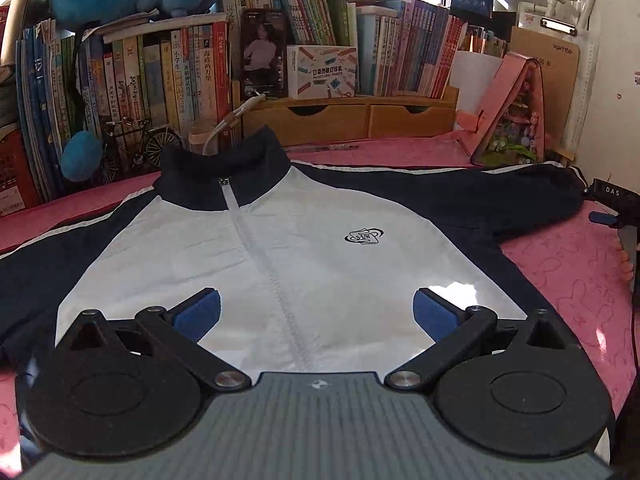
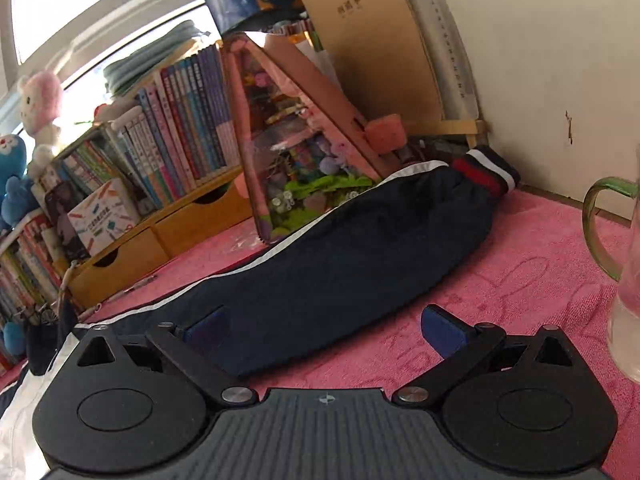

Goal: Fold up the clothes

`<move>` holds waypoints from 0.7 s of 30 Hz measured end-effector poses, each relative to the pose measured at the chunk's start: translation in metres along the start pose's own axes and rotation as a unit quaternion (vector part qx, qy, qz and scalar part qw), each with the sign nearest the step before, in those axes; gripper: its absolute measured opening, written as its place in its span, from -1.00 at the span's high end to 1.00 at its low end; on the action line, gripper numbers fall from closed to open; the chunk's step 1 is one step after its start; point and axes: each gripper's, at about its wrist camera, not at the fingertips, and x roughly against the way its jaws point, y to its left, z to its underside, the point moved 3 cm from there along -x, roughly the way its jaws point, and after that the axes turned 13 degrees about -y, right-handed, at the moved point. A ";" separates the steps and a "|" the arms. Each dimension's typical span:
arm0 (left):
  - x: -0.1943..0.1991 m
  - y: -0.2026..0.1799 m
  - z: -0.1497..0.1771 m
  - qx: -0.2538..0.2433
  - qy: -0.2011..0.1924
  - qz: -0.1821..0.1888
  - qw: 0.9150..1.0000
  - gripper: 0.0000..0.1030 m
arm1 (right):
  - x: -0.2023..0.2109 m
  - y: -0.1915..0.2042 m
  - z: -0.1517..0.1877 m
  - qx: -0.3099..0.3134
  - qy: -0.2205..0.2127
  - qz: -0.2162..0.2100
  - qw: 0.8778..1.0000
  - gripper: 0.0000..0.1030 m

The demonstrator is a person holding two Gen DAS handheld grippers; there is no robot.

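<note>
A white and navy zip jacket (image 1: 280,240) lies flat, front up, on the pink tablecloth (image 1: 568,264), collar toward the books and both sleeves spread out. My left gripper (image 1: 316,312) is open and empty, low over the white front near the hem, its pads either side of the zip. My right gripper (image 2: 324,330) is open and empty, over the near edge of the navy right sleeve (image 2: 360,248). The sleeve runs away to its red, white and navy cuff (image 2: 486,170). The right gripper also shows in the left wrist view (image 1: 616,216), beside the sleeve end.
A glass mug with a green handle (image 2: 616,248) stands close at the right. A pink triangular toy house (image 2: 288,152), wooden drawers (image 1: 348,116), rows of books (image 1: 160,76) and a small model bicycle (image 1: 136,144) line the back. A wall (image 2: 560,60) closes the right side.
</note>
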 end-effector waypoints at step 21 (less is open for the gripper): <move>-0.165 -0.093 0.001 -0.030 0.069 0.038 0.996 -1.00 | -0.035 0.027 0.012 0.106 0.023 -0.007 0.994 -1.00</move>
